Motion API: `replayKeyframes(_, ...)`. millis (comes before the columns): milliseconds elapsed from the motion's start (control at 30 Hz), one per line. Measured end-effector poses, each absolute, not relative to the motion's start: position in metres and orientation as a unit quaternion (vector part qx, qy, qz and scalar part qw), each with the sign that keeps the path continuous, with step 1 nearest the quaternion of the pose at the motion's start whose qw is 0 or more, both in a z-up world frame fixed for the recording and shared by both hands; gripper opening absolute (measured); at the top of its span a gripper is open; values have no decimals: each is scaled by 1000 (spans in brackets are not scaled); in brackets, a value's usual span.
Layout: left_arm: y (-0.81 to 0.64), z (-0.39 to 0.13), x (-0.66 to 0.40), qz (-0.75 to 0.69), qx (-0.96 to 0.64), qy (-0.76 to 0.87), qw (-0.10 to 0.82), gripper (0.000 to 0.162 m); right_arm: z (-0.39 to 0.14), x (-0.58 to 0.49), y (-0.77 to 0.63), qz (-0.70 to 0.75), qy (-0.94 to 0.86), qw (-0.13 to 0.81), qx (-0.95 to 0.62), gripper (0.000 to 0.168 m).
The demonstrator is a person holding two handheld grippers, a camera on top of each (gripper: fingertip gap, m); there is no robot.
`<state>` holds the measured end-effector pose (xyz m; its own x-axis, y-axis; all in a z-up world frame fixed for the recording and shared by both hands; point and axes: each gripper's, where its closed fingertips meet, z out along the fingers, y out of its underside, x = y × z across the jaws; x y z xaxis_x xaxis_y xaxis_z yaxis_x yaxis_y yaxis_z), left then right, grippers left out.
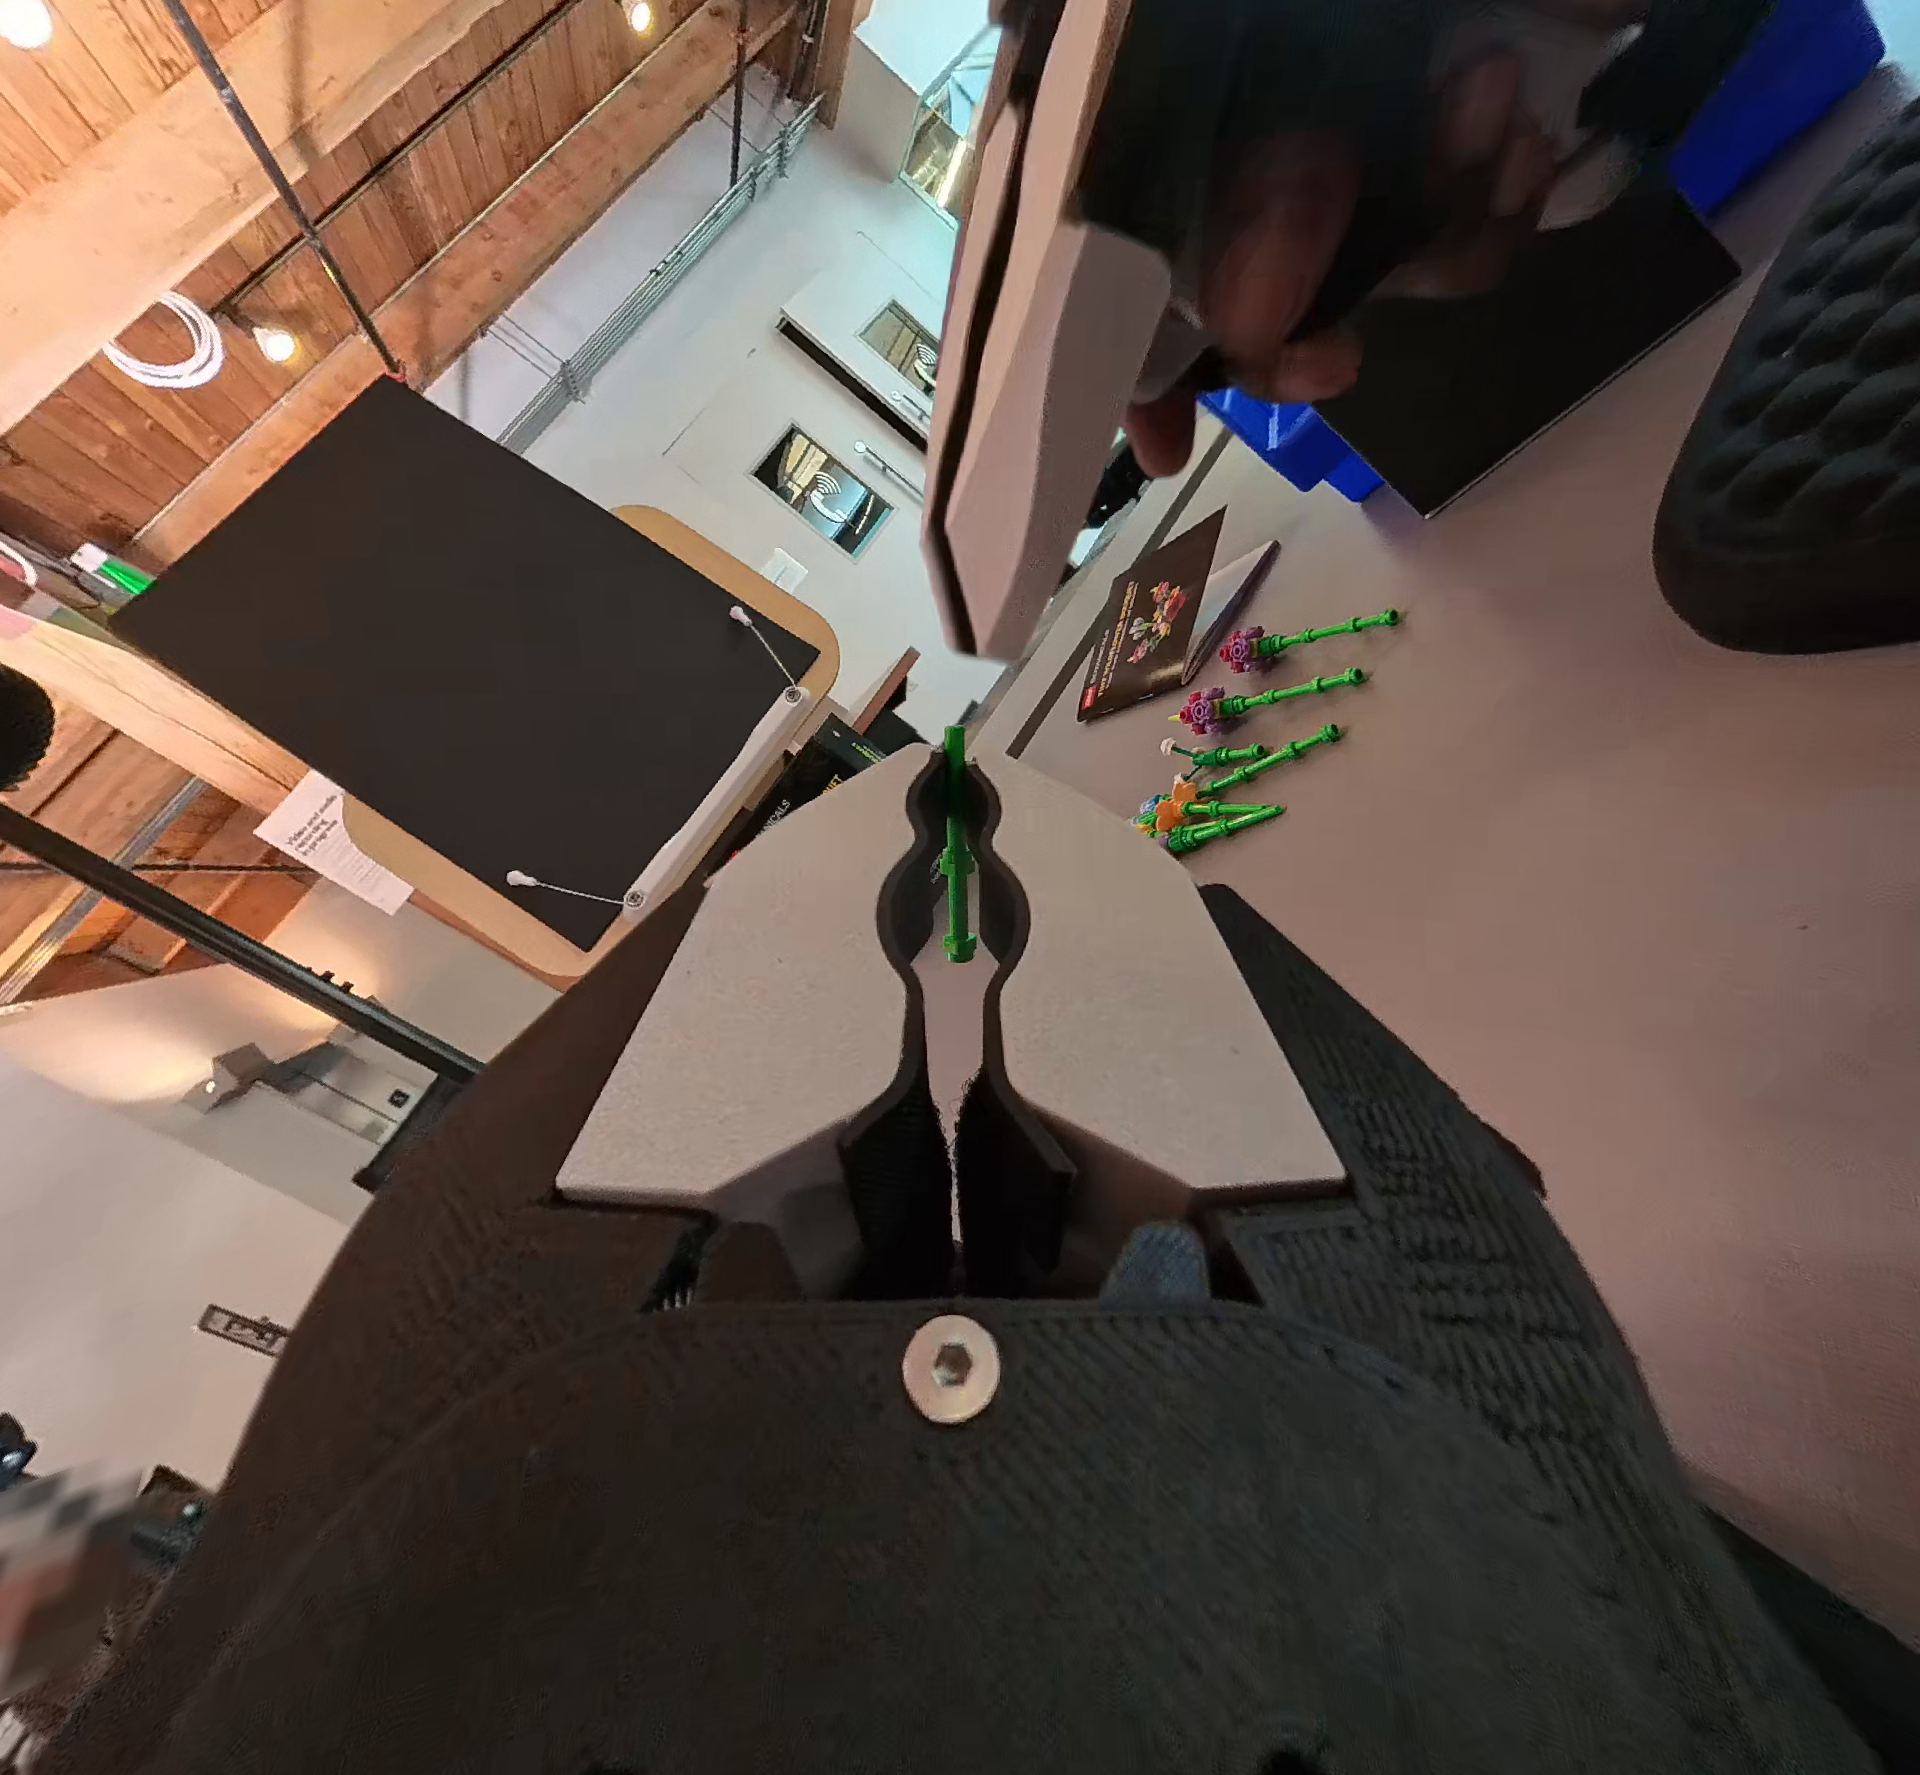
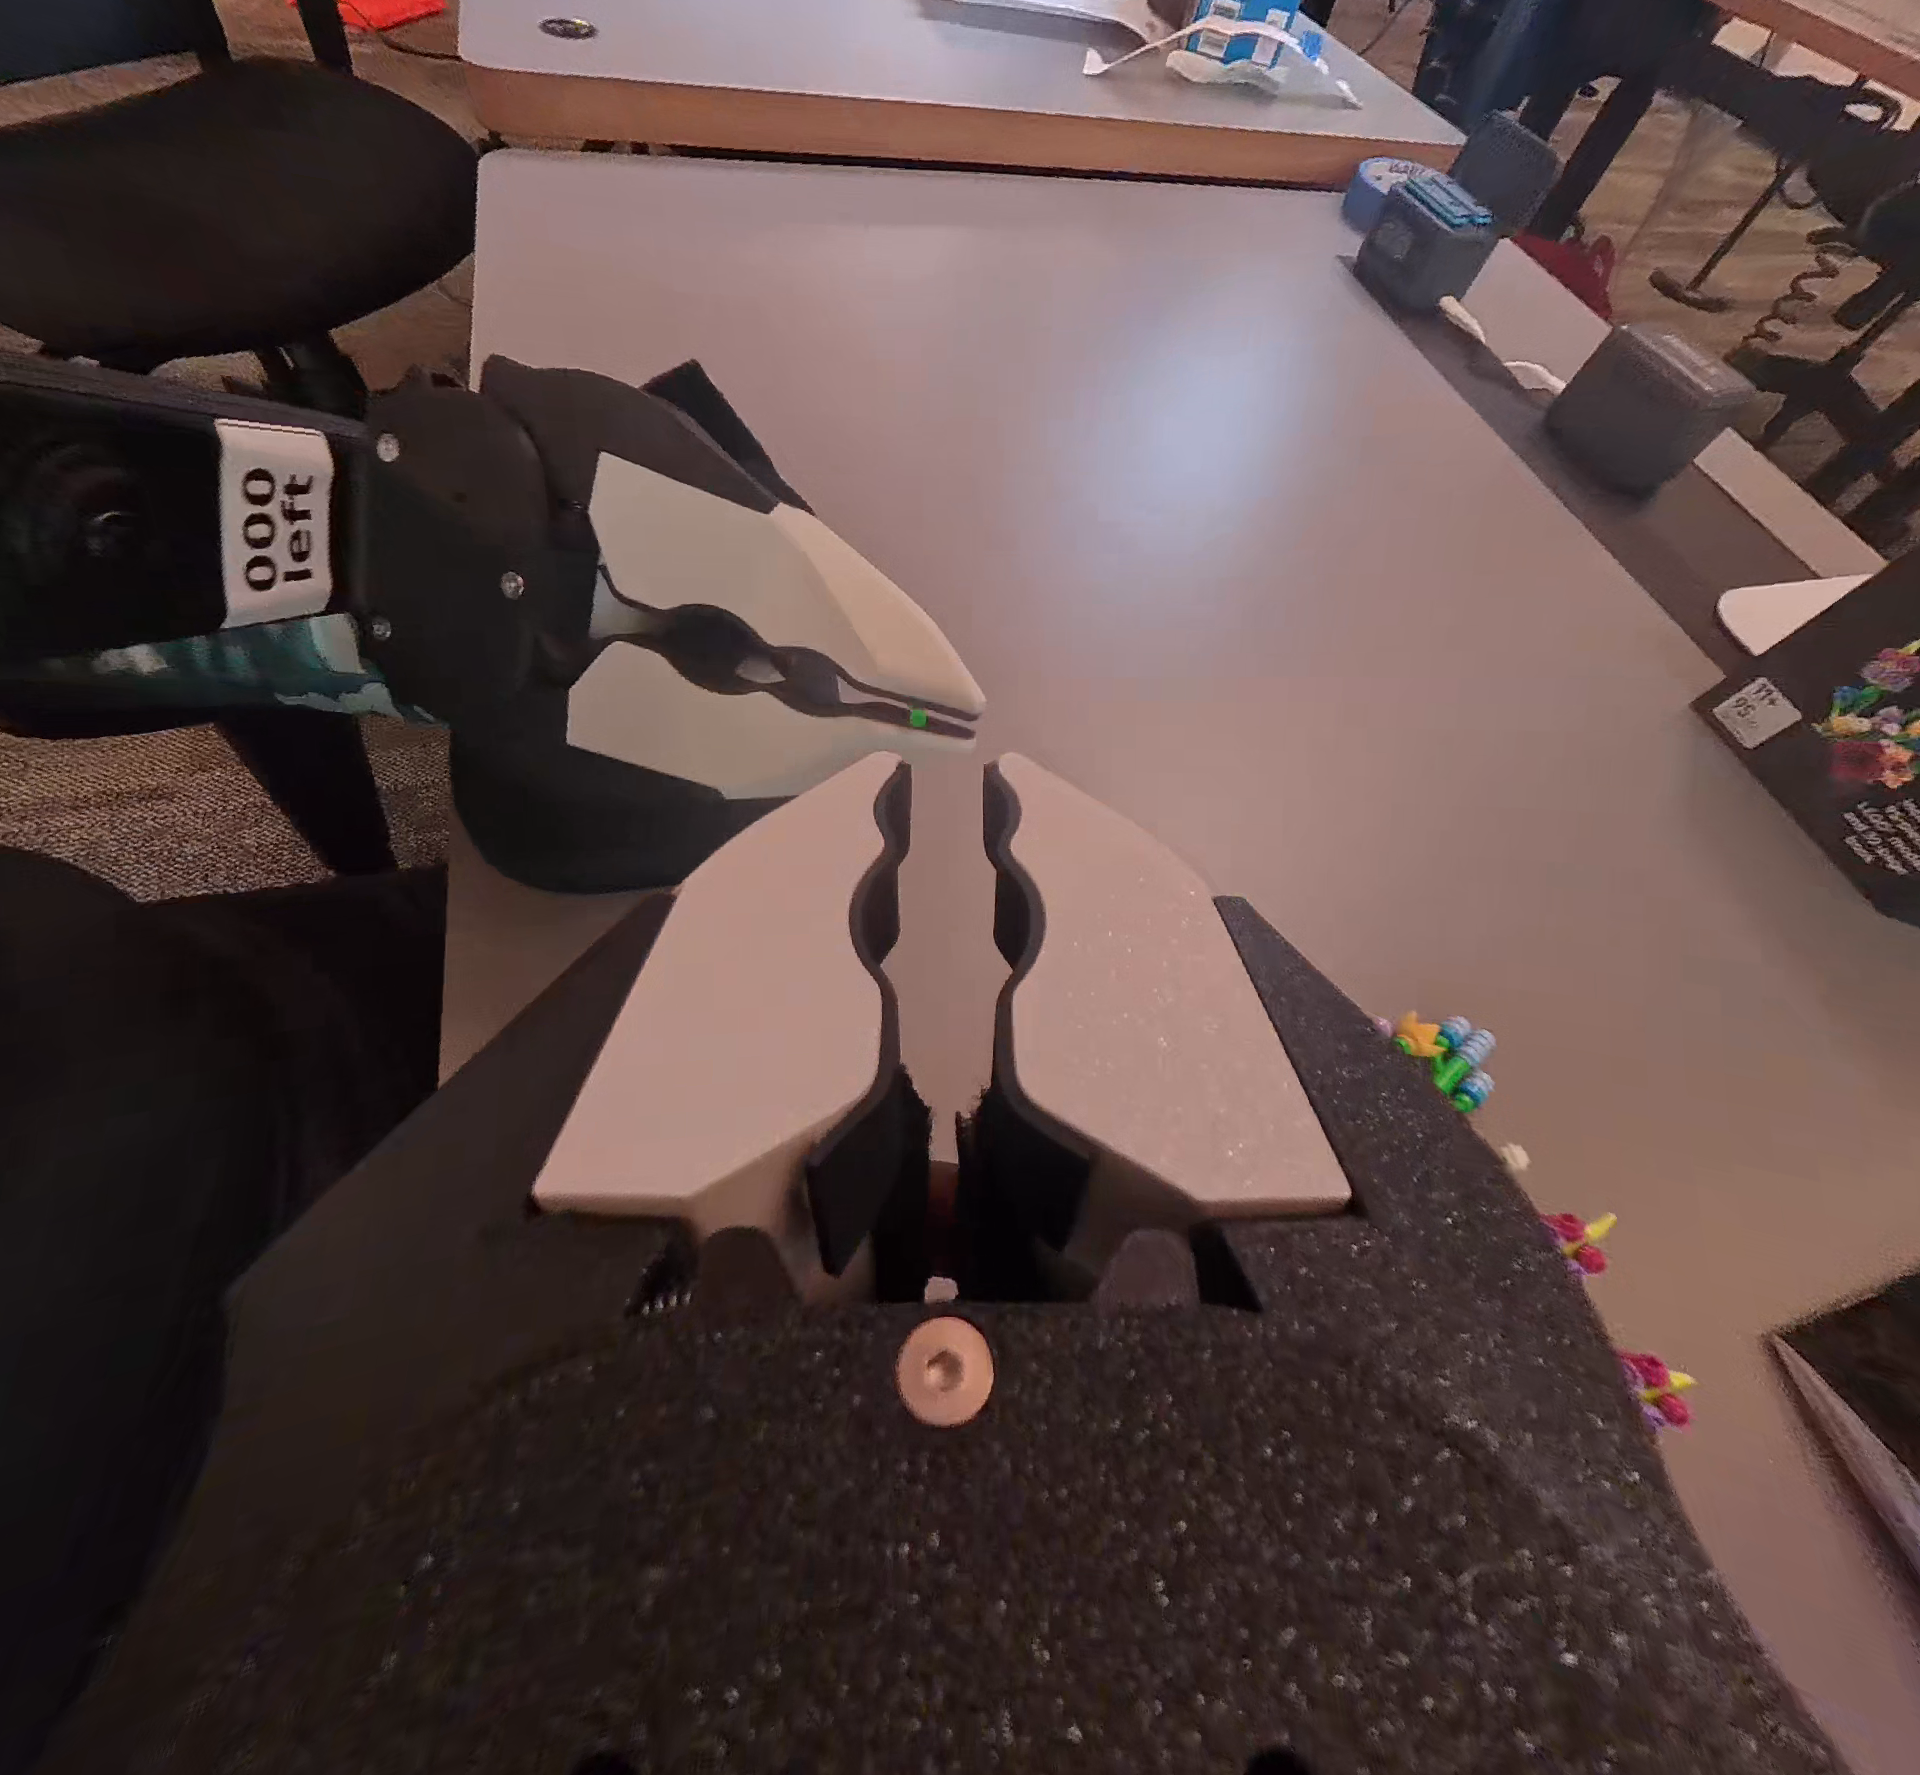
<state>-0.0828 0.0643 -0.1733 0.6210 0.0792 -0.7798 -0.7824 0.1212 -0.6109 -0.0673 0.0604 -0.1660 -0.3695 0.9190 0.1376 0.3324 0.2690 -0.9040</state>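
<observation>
**Green stem pinched above the grey bench**

Gripping a thin green stem [image 1: 955,852], the left tool [image 1: 956,769] has its jaws closed on it, the stem running lengthwise between them and poking past the tips. The right tool [image 2: 945,769] hangs just beside it with jaws parted and nothing between them. Beneath both, the grey bench [image 2: 1195,478] lies bare out to its far edge. Brick flowers [image 1: 1247,749] lie in a row to the right, near a dark booklet [image 1: 1148,624]. A black chair [image 2: 208,208] stands off the bench's left edge.
</observation>
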Motion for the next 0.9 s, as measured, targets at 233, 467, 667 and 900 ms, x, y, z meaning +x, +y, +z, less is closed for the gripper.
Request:
replayKeyframes(233,66,-176,-80,320,-583,312,678,3,-173,-74,53,437,-708,342,-437,8)
replayKeyframes(467,67,-179,-78,321,-584,320,674,2,-177,-76,49,435,-713,338,-434,4)
replayKeyframes(667,68,-176,-82,315,-586,303,682,8,-167,-68,57,446,-711,338,-426,3)
replayKeyframes(900,69,-176,-84,318,-589,298,681,6,-159,-59,64,455,-707,331,-429,3)
